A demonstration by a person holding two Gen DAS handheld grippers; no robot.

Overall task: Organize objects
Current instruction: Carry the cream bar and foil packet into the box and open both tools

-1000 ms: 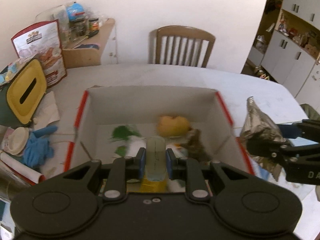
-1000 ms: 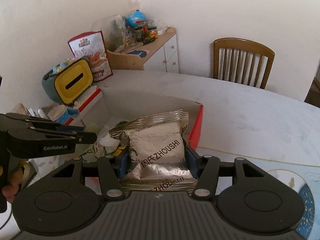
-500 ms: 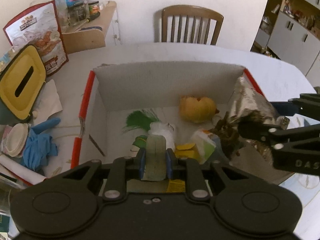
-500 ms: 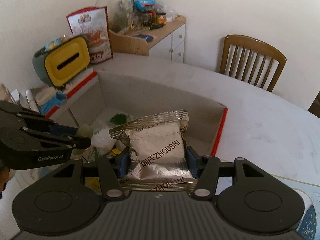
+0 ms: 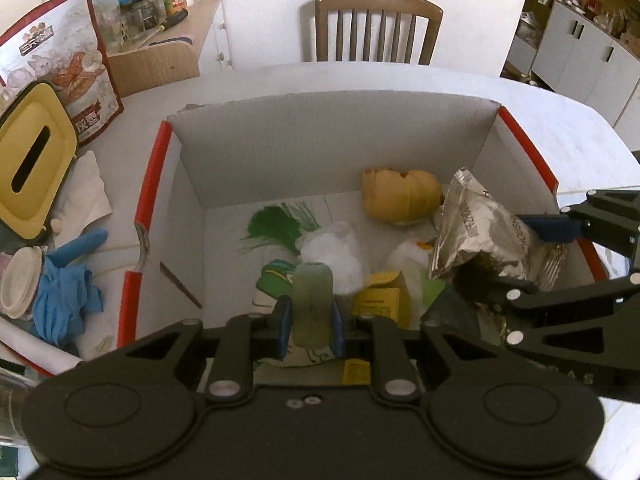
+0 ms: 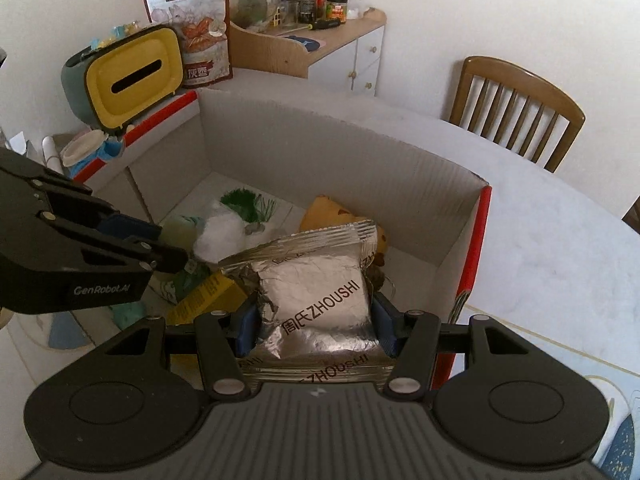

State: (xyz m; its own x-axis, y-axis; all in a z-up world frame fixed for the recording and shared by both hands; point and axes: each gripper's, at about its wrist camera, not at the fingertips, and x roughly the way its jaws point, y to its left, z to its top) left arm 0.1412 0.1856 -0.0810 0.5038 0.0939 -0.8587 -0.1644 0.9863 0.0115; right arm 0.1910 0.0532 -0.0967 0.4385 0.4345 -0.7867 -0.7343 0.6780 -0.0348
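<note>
Foil packet (image 6: 316, 304) between right hand-held gripper (image 6: 316, 322) fingers

Both your wrist cameras look steeply down, close over the open box (image 5: 320, 136) (image 6: 320, 148); the chair (image 5: 378, 28) (image 6: 516, 108) sits at twelve and one o'clock.

Box (image 5: 332, 136) on table (image 5: 552, 120), chair (image 5: 378, 24) behind, tissue holder (image 5: 32, 160) left of box
</note>
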